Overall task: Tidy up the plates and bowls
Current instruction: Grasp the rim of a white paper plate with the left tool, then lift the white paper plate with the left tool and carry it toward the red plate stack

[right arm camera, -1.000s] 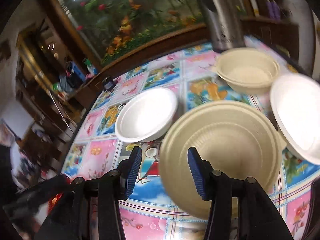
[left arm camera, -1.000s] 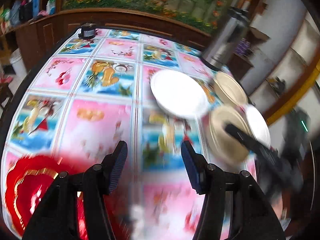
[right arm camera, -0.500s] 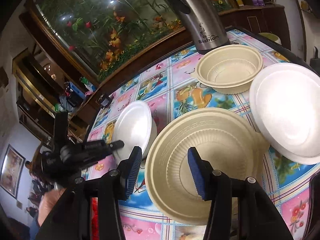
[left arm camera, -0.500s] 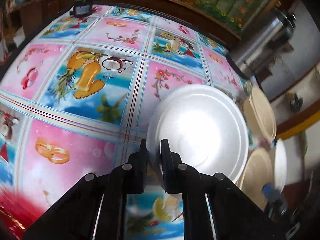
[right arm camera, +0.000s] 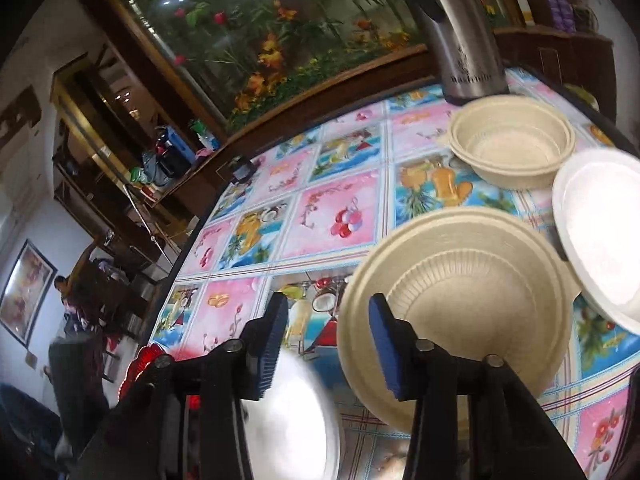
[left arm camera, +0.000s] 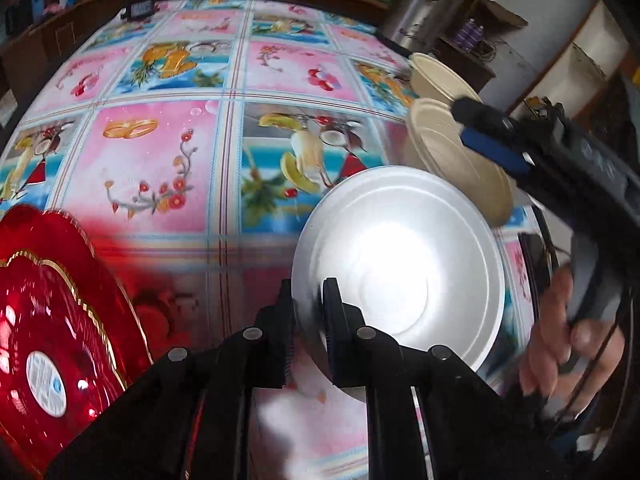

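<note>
My left gripper [left arm camera: 308, 312] is shut on the near rim of a white foam bowl [left arm camera: 400, 264], which hangs tilted above the patterned tablecloth; the same bowl [right arm camera: 296, 412] shows blurred low in the right wrist view. My right gripper [right arm camera: 328, 340] straddles the left rim of a wide beige plate [right arm camera: 456, 304]; its jaws are closing, and a gap still shows between the outer pad and the rim. In the left wrist view the right gripper [left arm camera: 480, 132] reaches over the beige plate [left arm camera: 452, 156], held by a hand [left arm camera: 560, 320].
A stack of red gold-edged plates [left arm camera: 48, 320] lies at the near left. Nested beige bowls [right arm camera: 512, 144], another white foam plate [right arm camera: 600, 232] and a tall steel flask [right arm camera: 464, 40] stand at the far right. A small dark device [left arm camera: 140, 8] sits at the table's far edge.
The left gripper shut on the white bowl's rim and carried it toward the near side, close to the red plates. The right gripper's jaws narrowed a little around the beige plate's rim.
</note>
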{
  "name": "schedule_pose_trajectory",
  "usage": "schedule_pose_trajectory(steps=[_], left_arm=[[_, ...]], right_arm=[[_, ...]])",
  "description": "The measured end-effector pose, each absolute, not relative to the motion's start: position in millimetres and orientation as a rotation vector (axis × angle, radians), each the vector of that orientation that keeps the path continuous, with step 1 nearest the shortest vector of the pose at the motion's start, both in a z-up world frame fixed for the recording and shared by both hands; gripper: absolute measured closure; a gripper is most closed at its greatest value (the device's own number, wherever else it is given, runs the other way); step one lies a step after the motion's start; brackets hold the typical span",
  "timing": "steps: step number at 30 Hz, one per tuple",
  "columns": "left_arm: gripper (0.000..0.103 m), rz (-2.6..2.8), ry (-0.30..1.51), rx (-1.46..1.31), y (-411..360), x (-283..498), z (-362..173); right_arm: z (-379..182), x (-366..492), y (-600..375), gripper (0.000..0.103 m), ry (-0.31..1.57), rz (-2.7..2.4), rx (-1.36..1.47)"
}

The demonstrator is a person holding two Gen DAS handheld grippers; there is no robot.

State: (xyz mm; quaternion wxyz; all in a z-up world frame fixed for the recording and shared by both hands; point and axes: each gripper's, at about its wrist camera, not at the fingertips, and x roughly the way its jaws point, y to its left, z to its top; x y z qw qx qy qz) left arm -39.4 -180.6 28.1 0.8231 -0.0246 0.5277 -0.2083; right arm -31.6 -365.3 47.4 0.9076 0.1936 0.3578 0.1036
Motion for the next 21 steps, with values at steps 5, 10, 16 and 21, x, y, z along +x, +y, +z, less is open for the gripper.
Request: schedule_pose_trajectory(steps=[5,10,16,21], left_arm=[[0.091,-0.455,1.075,0.016,-191,-62,31],[0.091,-0.468,1.025,0.067,-202,-71,32],[0.091,-0.488,1.004,0.081,-210,-79,30],[0.091,-0.481,0.985,0.094,-212,-89,25]], right_arm=[[45,-58,-372,0.061,0.751,0.205,0.402],[23,-106,-383,0.078,0.826,0.193,0.396],[12,-140,-388,0.091,0.847,0.199,0.393],[16,-158,-397,0.081,0.831,0.176,0.409]])
